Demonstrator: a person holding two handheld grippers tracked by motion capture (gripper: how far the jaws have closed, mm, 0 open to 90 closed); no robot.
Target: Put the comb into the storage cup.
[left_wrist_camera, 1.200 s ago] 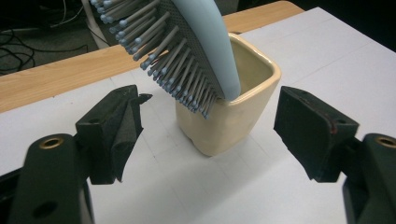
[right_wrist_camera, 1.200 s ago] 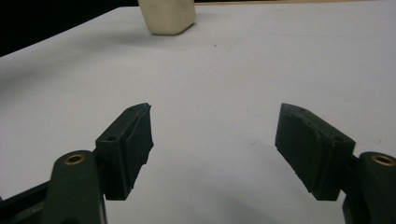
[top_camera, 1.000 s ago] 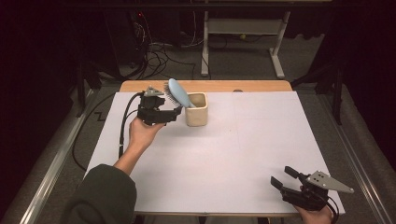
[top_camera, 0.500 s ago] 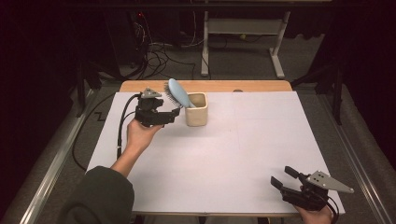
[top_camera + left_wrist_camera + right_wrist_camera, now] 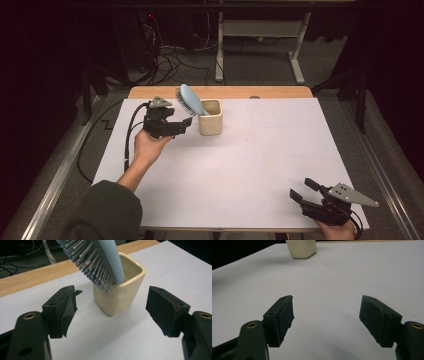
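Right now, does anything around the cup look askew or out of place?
The pale blue hairbrush stands handle-down in the cream square ceramic cup, leaning steeply over the rim toward the open left gripper, bristle head overhanging. The cup itself sits upright; nothing is spilled.

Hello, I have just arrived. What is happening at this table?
A person works at a white table with a claw in each hand. A blue hairbrush stands handle-down in a cream cup, its head leaning out over the rim toward the left claw. That claw is open beside the cup and holds nothing; the brush rests in the cup by itself. The right claw is also open and empty, resting near the table's front right corner, far from the cup.
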